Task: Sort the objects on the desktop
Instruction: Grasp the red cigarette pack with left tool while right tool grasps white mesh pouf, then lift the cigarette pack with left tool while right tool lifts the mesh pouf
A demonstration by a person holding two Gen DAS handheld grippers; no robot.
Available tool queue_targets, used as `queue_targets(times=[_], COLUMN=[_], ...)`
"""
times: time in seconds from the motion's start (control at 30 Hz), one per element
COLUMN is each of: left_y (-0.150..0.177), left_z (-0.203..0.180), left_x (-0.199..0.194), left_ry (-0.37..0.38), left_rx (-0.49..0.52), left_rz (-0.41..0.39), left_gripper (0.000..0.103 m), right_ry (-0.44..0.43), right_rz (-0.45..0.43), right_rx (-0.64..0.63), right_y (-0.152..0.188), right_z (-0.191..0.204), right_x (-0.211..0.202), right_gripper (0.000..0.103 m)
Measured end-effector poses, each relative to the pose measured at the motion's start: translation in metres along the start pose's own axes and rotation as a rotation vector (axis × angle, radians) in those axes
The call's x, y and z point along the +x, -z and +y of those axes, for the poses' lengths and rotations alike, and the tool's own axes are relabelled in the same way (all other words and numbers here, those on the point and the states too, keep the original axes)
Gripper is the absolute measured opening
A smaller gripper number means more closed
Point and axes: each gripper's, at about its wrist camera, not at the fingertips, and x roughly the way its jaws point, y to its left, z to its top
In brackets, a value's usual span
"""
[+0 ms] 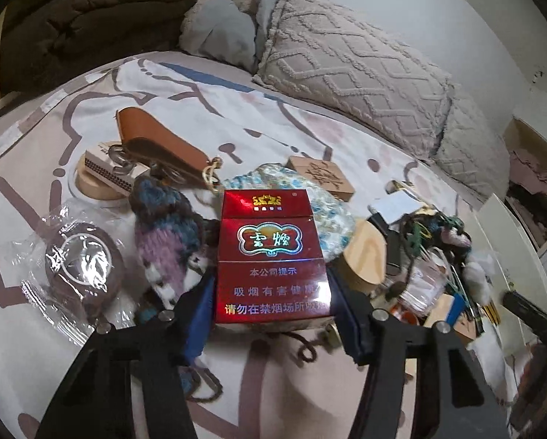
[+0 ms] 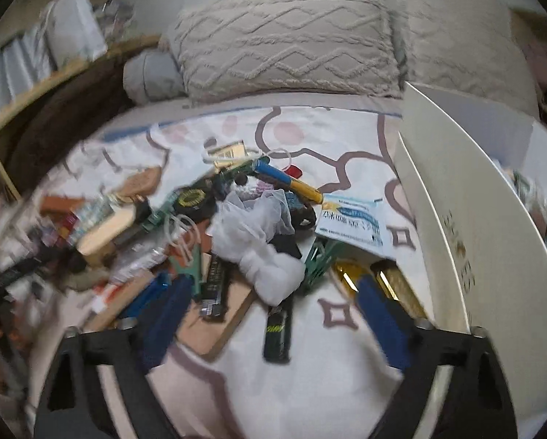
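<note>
My left gripper (image 1: 271, 303) is shut on a red cigarette pack (image 1: 271, 256) and holds it upright above the bed sheet. Behind the pack lie a knitted pouch (image 1: 167, 241), a wrapped brown roll (image 1: 83, 263), a brown leather case (image 1: 160, 139) and a wooden disc (image 1: 364, 256). My right gripper (image 2: 273, 307) is open and empty over a pile holding a white cloth (image 2: 262, 252), a black lighter (image 2: 277, 333), a blue and yellow pen (image 2: 291, 179) and a printed leaflet (image 2: 353, 223). The right wrist view is blurred.
All lies on a patterned bed sheet (image 1: 273, 376). Textured pillows (image 1: 350, 73) stand at the back. A white box (image 2: 467, 219) stands at the right of the pile. A dark blanket (image 1: 83, 22) is at the far left.
</note>
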Motion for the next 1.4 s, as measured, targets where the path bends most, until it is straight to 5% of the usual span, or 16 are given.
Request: queue_targets(times=[0.47,0.63,0.77,1.4], left_y=[0.022,0.040,0.057,0.103], left_z=[-0.053,-0.080,-0.096,-0.133], left_x=[-0.036,-0.044,-0.045,-0.051], left_ry=[0.095,0.121,0.135,0.191], left_rx=[0.128,0.197,0.248,0.327], left_rz=[-0.005,0.011,0.036,0.096], left_gripper=[0.058,0.058,0.058,0.058], right_ry=[0.019,0.004,-0.017,-0.127], right_rz=[0.046,0.073,0.072,0.074], right_rx=[-0.153,-0.176,-0.198,-0.209], right_y=[-0.010,-0.011,-0.012,0.051], right_z=[0.021,0.026,0.031,0.031], right_x=[0.034,0.042,0.043,-0.025], right_gripper=[0.073,0.057,0.032,0.032])
